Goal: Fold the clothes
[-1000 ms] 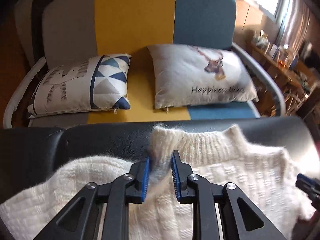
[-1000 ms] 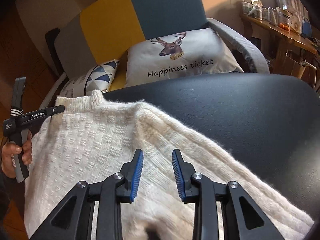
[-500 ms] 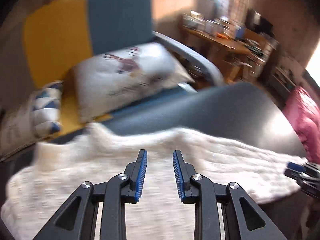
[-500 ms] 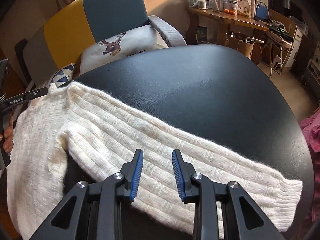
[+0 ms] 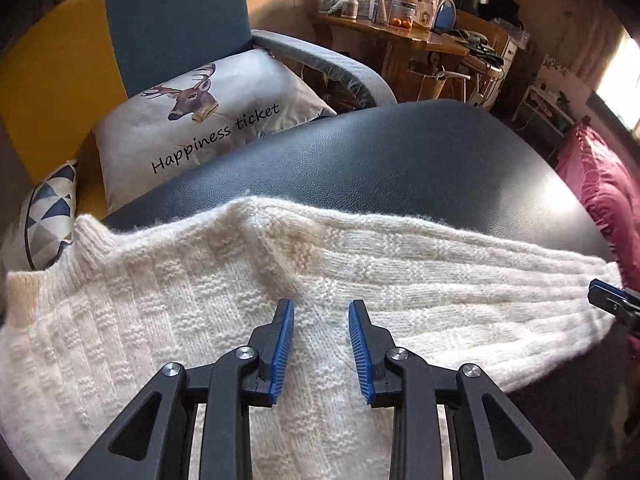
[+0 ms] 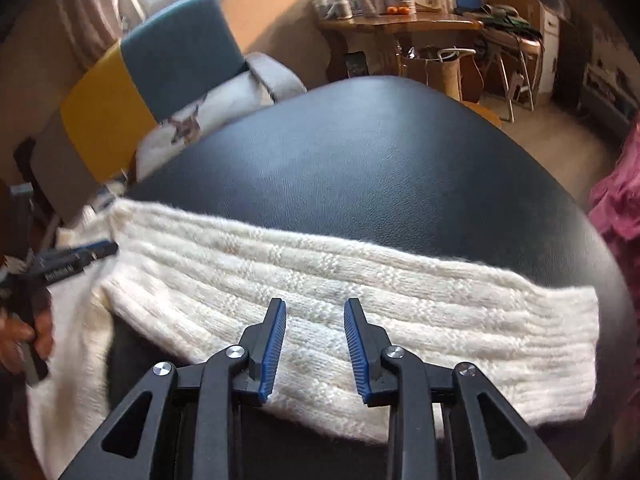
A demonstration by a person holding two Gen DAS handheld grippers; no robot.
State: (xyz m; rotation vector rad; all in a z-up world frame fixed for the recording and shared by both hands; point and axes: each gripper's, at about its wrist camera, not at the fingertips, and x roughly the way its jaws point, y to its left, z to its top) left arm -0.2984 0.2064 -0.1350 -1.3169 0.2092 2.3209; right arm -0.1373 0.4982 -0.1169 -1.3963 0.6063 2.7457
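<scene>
Sweater: one cream knit sweater lies flat on the dark table, with its collar at the far left.
Sleeve: one sleeve stretches out across the table toward the right edge.
Left gripper: the left gripper hangs over the sweater near the shoulder, jaws spread, nothing between them.
Right gripper: the right gripper hangs over the middle of the sleeve, jaws spread, gripping nothing.
Surroundings: a sofa stands behind the table and bears two cushions, one with a deer print, one with triangles.
Side: a pink cloth lies at the table's right edge.
Hand: a hand holds the left gripper's handle.
</scene>
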